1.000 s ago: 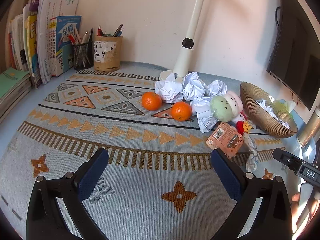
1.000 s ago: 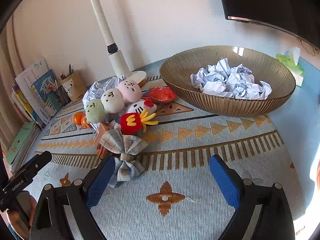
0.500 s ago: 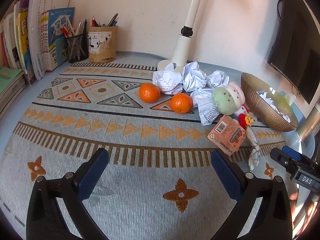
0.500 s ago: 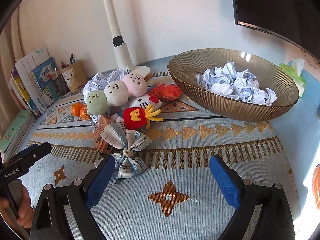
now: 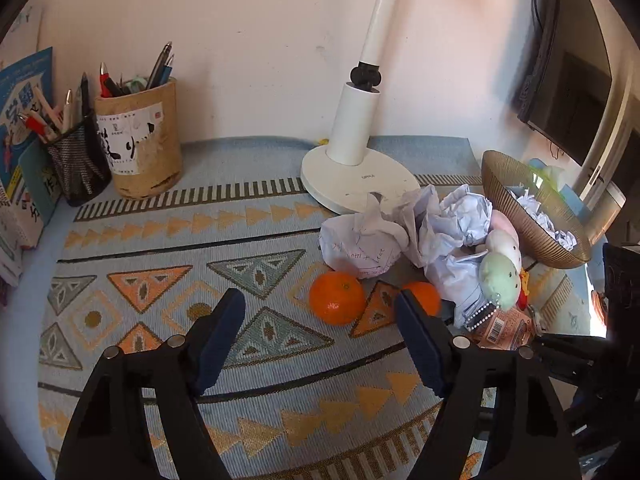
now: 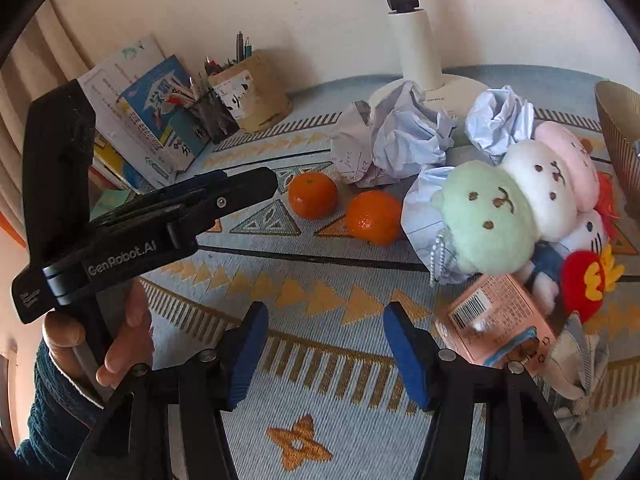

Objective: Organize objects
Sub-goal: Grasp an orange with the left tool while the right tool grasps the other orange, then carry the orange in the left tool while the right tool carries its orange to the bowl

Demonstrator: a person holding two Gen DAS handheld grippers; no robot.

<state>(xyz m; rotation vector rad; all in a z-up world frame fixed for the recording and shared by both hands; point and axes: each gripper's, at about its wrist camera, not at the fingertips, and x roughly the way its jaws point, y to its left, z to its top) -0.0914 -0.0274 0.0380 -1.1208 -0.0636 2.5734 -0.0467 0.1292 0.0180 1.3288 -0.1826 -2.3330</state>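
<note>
Two oranges lie on the patterned mat: the left orange (image 5: pixel 337 298) (image 6: pixel 313 195) and the right orange (image 5: pixel 423 298) (image 6: pixel 374 216). Crumpled paper balls (image 5: pixel 404 232) (image 6: pixel 404 136) lie behind them. A green, white and pink plush toy (image 6: pixel 516 200) (image 5: pixel 500 270) and a pink box (image 6: pixel 498 316) lie to the right. My left gripper (image 5: pixel 320 316) is open, just short of the left orange. My right gripper (image 6: pixel 322 328) is open and empty over the mat, nearer than the oranges.
A gold bowl (image 5: pixel 520 216) with crumpled paper stands at the right. A white lamp base (image 5: pixel 356 180) stands behind the paper. Pen holders (image 5: pixel 140 140) and books (image 6: pixel 140 108) stand at the back left. The left gripper's body (image 6: pixel 152 224) reaches in from the left.
My left gripper has moved forward toward the oranges, which now lie close to its fingertips. My right gripper has swung left, away from the bowl, and now faces the oranges and plush toys.
</note>
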